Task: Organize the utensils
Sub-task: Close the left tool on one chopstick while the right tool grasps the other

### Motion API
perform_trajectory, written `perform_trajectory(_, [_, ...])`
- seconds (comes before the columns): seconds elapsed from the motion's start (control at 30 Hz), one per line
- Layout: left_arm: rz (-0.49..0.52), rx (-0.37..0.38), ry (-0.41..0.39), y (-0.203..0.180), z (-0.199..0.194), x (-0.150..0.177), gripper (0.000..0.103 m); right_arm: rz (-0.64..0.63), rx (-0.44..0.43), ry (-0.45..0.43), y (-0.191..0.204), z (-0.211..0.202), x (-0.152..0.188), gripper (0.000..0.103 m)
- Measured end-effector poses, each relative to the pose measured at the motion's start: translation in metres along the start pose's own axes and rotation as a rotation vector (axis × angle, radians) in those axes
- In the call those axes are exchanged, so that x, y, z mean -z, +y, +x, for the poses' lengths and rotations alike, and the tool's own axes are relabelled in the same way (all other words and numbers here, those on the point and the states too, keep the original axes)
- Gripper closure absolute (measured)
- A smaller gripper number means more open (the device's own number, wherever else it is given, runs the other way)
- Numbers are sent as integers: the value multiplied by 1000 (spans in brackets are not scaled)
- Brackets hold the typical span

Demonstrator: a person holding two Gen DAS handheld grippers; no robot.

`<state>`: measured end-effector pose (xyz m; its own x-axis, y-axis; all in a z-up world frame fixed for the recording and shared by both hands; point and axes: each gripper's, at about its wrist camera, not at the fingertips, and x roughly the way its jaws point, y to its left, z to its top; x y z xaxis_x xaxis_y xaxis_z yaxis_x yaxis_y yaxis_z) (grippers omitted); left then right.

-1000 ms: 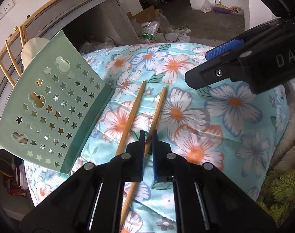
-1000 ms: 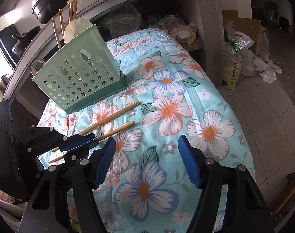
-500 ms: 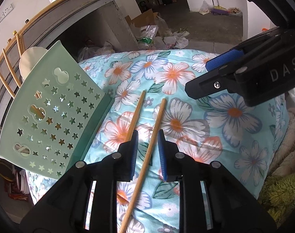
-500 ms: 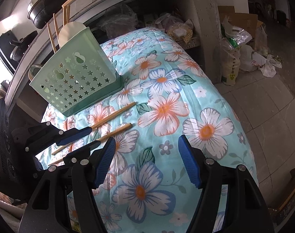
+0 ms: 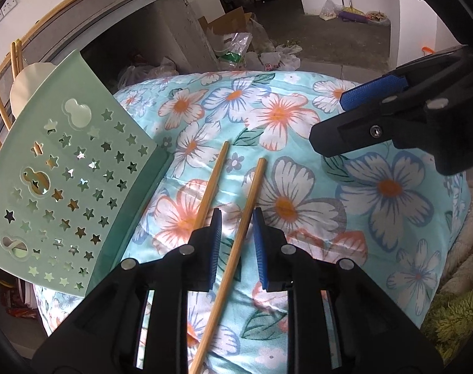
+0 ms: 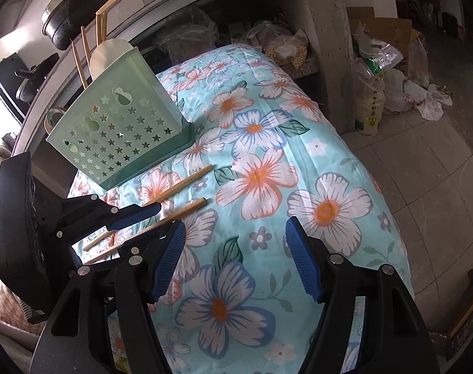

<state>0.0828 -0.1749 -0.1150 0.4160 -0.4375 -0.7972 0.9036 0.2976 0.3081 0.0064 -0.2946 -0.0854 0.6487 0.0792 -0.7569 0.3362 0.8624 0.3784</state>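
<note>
A floral quilt [image 6: 267, 168] covers the surface, with a concrete shelf, bags and tiled floor at the upper right of the right wrist view. Since a second ago the left gripper [image 5: 236, 233] has parted its fingers from a tight pinch to a narrow gap, the nearer chopstick [image 5: 236, 243] lying loose between them, while the right gripper [image 6: 233, 252] stays wide apart and holds nothing. Two chopsticks rest side by side at mid-frame, the farther chopstick [image 5: 212, 184] beside one green star-holed basket [image 5: 65, 187] at left, which holds several more sticks.

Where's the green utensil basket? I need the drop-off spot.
In the left wrist view, the green basket stands on the floral cloth, left of both chopsticks.
</note>
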Motion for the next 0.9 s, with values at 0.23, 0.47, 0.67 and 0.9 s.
perform_trajectory(0.23, [-50, 46, 4, 5, 8, -2, 91, 17, 5, -2, -1, -2, 0, 42])
perform_trajectory(0.47, [-86, 9, -31, 14, -13, -3, 98, 46, -12, -16, -3, -8, -1, 47])
perform_trajectory(0.67, [-208, -5, -98, 47, -47, 0, 98, 67, -70, -9, 5, -6, -6, 51])
perform_trajectory(0.9, [-351, -20, -193, 86, -87, 8, 98, 101, -184, 36, 22, 7, -13, 55])
